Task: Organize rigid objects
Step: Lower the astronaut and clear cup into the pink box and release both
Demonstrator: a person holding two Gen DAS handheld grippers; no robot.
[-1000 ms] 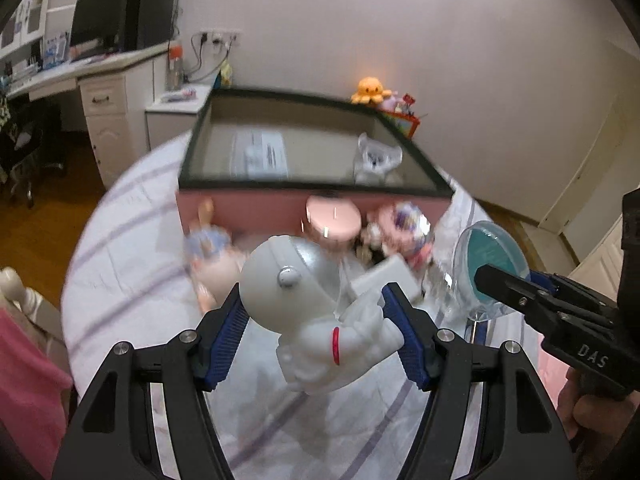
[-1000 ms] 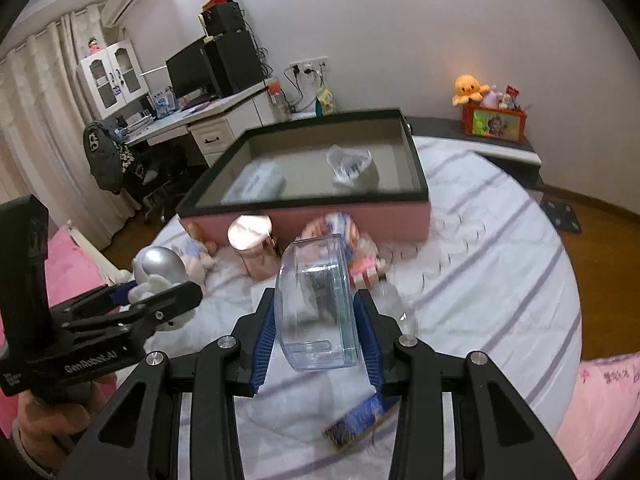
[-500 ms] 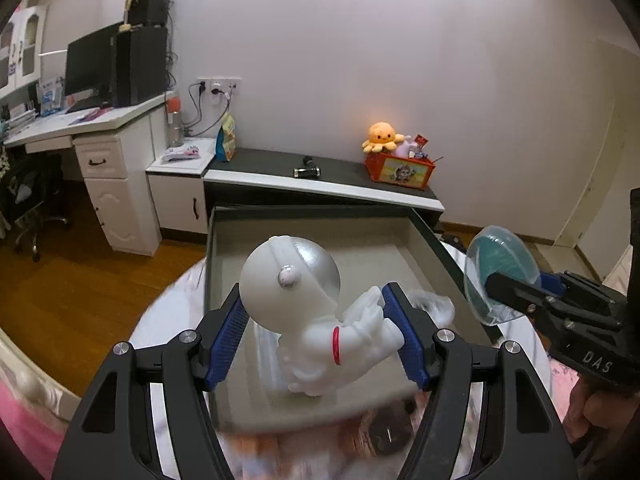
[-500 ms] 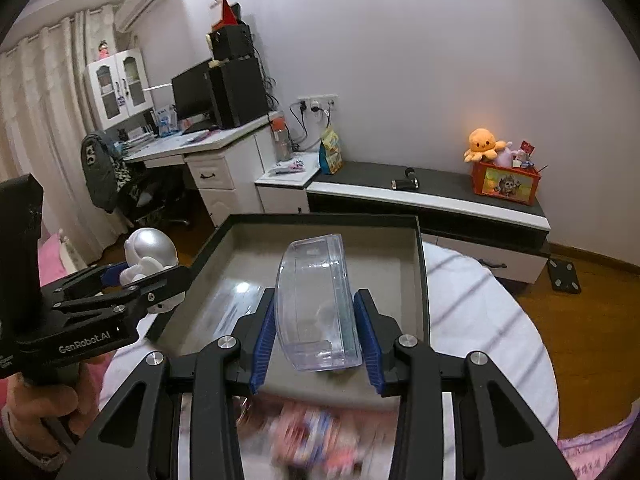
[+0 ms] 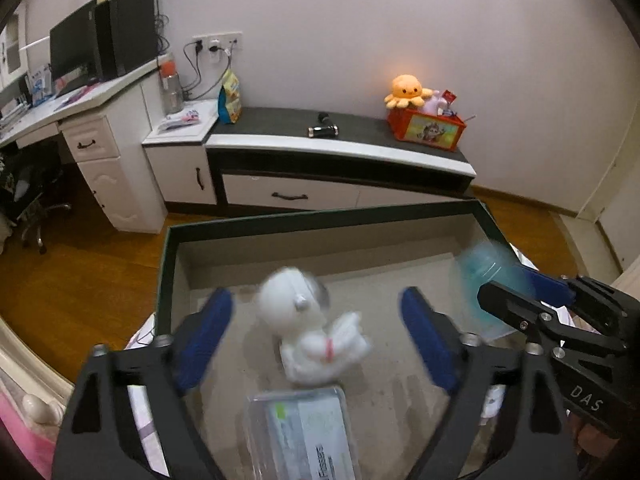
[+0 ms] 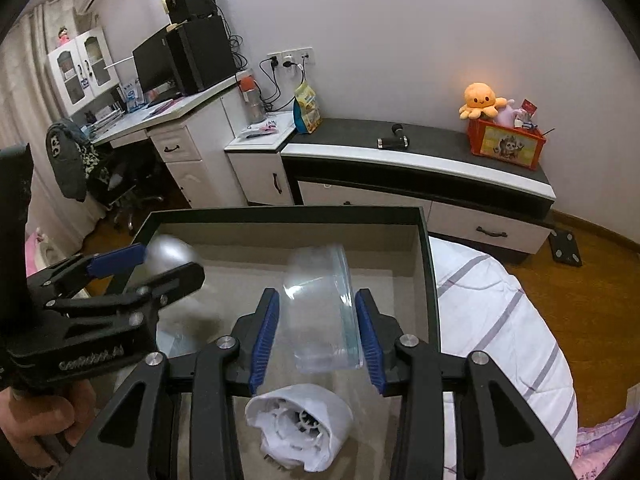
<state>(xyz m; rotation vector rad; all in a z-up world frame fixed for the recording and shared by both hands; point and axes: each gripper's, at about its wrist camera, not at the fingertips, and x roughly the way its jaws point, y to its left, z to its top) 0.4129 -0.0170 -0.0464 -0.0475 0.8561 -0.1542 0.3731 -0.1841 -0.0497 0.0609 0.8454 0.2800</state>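
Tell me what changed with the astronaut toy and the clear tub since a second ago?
Both grippers carried their loads from the bed over the open box. The left gripper has just opened and let the astronaut toy go; it blurs, dropping. The right gripper has been opening too, the clear tub tilting between its fingers. The room beyond looks unchanged.

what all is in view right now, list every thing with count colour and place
white astronaut figurine: 1, white, silver visor, blurred, in the box between the open left pads
clear plastic tub: 1, transparent, over the box between the right pads
dark-rimmed shallow box: 1, beige floor, on the striped bed
flat clear plastic case: 1, box near edge
white wrapped bundle: 1, box floor
orange plush octopus: 1, on red crate, cabinet top
left claw: 1, black, blue pads, just been opening
right claw: 1, black, blue pads, just been opening
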